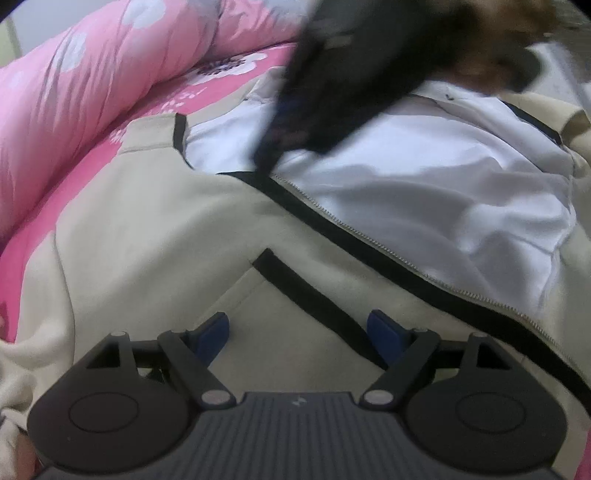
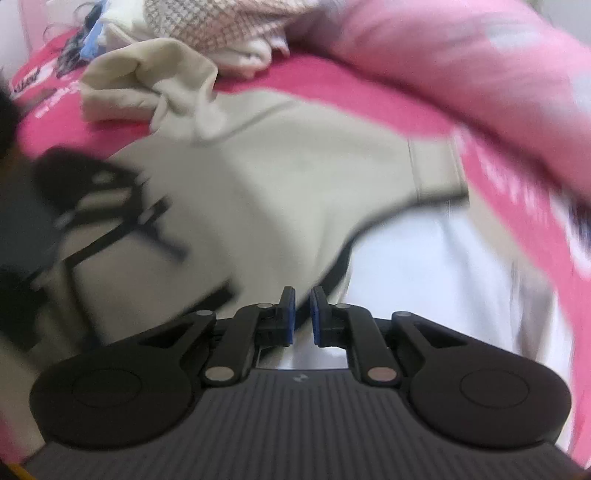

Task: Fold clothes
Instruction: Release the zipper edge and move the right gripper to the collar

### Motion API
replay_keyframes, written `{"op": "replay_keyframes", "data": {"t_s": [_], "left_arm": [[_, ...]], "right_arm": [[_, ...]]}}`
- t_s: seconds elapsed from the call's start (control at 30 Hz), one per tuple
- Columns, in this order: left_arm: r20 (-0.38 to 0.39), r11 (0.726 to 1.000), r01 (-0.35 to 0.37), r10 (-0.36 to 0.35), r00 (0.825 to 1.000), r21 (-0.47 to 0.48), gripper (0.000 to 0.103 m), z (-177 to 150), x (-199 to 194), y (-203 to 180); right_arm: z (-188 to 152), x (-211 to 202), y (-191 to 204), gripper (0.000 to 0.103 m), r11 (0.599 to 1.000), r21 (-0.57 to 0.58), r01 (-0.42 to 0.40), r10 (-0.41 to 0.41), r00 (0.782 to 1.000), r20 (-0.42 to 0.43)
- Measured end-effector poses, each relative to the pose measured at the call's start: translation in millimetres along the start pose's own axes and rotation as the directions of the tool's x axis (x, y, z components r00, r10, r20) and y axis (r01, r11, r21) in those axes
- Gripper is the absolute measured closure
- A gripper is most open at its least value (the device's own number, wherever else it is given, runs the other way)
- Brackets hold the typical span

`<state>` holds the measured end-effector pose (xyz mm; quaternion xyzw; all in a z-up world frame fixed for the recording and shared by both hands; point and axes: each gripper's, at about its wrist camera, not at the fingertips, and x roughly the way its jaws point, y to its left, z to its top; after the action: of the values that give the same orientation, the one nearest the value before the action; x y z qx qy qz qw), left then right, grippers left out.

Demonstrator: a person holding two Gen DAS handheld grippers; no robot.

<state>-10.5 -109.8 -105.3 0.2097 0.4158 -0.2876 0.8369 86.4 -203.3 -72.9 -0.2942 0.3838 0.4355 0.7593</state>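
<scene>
A beige zip jacket (image 1: pixel 177 229) with black trim and a white lining (image 1: pixel 424 192) lies open on a pink bed. My left gripper (image 1: pixel 297 332) hovers open just above the jacket's left front panel, over the black-edged pocket (image 1: pixel 310 295), with nothing between its fingers. In the right wrist view, the jacket (image 2: pixel 295 166) is blurred by motion. My right gripper (image 2: pixel 303 317) is nearly closed, and the black-trimmed zip edge (image 2: pixel 338 273) runs down into its jaws. In the left wrist view, the right gripper (image 1: pixel 332 92) is a dark blur whose tip meets that trim.
A pink floral duvet (image 1: pixel 92 85) is bunched along the far side of the pink sheet (image 2: pixel 332 85). A crumpled beige sleeve (image 2: pixel 147 81) and a pile of other clothes (image 2: pixel 221 26) lie beyond the jacket. A hand (image 1: pixel 509 33) holds the right gripper.
</scene>
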Motion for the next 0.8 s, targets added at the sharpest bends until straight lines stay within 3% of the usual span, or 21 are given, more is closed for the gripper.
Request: {"op": "replay_keyframes", "data": {"t_s": [0.07, 0.2, 0.37, 0.6, 0.73, 0.8], "left_arm": [[-0.002, 1.000, -0.004, 0.004, 1.000, -0.015, 0.020, -1, 0, 0], [-0.006, 1.000, -0.007, 0.007, 1.000, -0.030, 0.020, -1, 0, 0], [-0.013, 0.999, -0.012, 0.011, 1.000, -0.031, 0.020, -2, -1, -4], [-0.019, 0.999, -0.017, 0.016, 1.000, -0.047, 0.020, -3, -4, -8], [-0.022, 0.998, -0.021, 0.019, 1.000, -0.056, 0.019, -4, -7, -11], [-0.023, 0.998, -0.023, 0.021, 1.000, -0.059, 0.019, -5, -9, -13]], "right_arm": [[18, 15, -14, 0.095, 0.999, -0.036, 0.007, -0.006, 0.999, 0.044], [11, 59, -30, 0.096, 0.995, -0.094, -0.025, 0.023, 1.000, -0.020], [21, 56, -40, 0.095, 0.997, -0.073, -0.014, 0.015, 1.000, 0.010], [28, 79, -100, 0.097, 0.987, 0.160, -0.025, 0.016, 0.998, 0.055], [36, 95, -113, 0.097, 0.986, 0.163, -0.021, 0.007, 0.996, 0.088], [42, 100, -130, 0.101, 0.967, 0.252, -0.025, -0.004, 0.994, 0.111]]}}
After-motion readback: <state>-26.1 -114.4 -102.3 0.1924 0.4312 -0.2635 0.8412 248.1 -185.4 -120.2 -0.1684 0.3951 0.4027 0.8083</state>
